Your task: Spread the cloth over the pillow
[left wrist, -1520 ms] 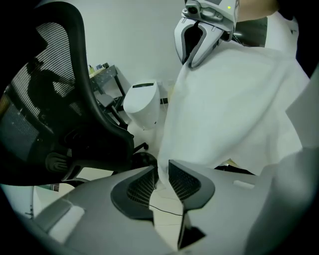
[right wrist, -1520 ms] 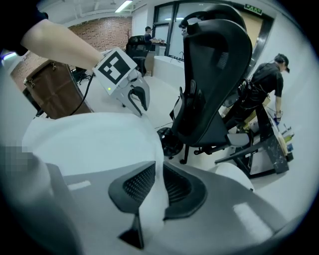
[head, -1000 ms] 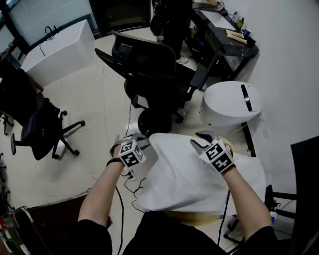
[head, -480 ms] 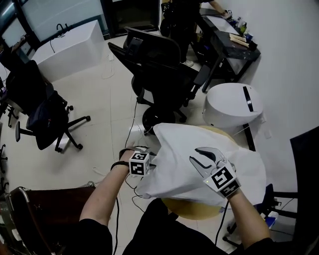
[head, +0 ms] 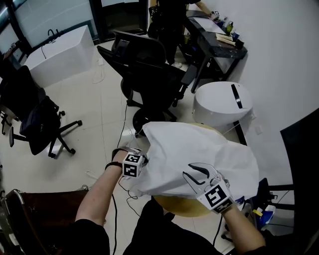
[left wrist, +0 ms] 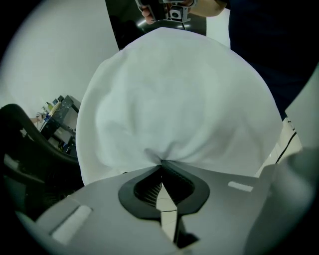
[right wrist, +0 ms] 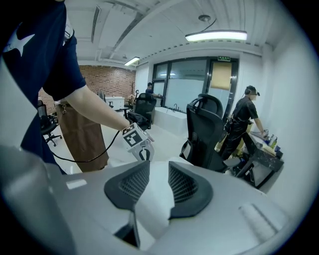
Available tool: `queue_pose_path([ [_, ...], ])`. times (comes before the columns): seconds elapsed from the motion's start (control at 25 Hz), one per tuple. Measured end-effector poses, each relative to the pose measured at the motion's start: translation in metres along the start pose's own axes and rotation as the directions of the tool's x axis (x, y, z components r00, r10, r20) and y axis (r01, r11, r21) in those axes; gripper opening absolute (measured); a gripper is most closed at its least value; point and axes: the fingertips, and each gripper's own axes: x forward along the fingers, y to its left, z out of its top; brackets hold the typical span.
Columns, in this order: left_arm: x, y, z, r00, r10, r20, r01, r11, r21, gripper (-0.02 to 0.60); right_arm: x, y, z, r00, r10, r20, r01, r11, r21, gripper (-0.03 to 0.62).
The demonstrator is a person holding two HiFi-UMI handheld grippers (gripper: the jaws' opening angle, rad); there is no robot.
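Observation:
A white cloth (head: 194, 147) lies draped over a round yellowish pillow (head: 182, 206), whose rim shows only at the near edge. My left gripper (head: 143, 159) is at the cloth's left edge, shut on a pinch of it. In the left gripper view the tips (left wrist: 162, 162) meet on the gathered cloth (left wrist: 179, 94). My right gripper (head: 190, 172) rests over the cloth's near right part with its jaws apart. The right gripper view shows cloth (right wrist: 154, 199) in the gap between the open jaws (right wrist: 158, 169), with the pads not pressing on it.
A black office chair (head: 149, 64) stands just beyond the pillow, with a white round bin (head: 222, 107) at its right. Another dark chair (head: 35, 119) is at the left, a white cabinet (head: 55, 50) behind it. A person (head: 167, 15) stands by the desk (head: 214, 42). Cables trail under the left arm.
The right gripper has come down from the cloth's far side to its near right part, jaws still apart. The left gripper now pinches the left edge. The cloth has settled lower over the pillow.

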Motion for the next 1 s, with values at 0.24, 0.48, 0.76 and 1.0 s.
queue_pose_path([
  [0.24, -0.035, 0.001, -0.019, 0.992, 0.109, -0.057, -0.110, 0.994, -0.020, 0.000, -0.011, 0.001, -0.005, 1.000, -0.013, 0.019, 0.012, 0.999, 0.031, 0.129],
  [0.48, -0.071, -0.005, -0.046, 0.977, 0.173, -0.129, -0.178, 0.984, -0.030, 0.000, -0.011, 0.014, 0.002, 0.999, 0.012, 0.037, -0.013, 0.999, 0.046, 0.129],
  [0.76, -0.065, -0.009, -0.046, 0.970, 0.208, -0.124, -0.217, 0.974, -0.058, 0.000, -0.008, 0.029, 0.006, 0.998, 0.028, 0.055, -0.031, 0.998, 0.062, 0.129],
  [1.0, -0.074, -0.028, -0.049, 0.958, 0.258, -0.125, -0.274, 0.954, -0.125, 0.088, -0.018, 0.043, -0.019, 1.000, 0.008, 0.017, -0.009, 0.998, 0.064, 0.129],
])
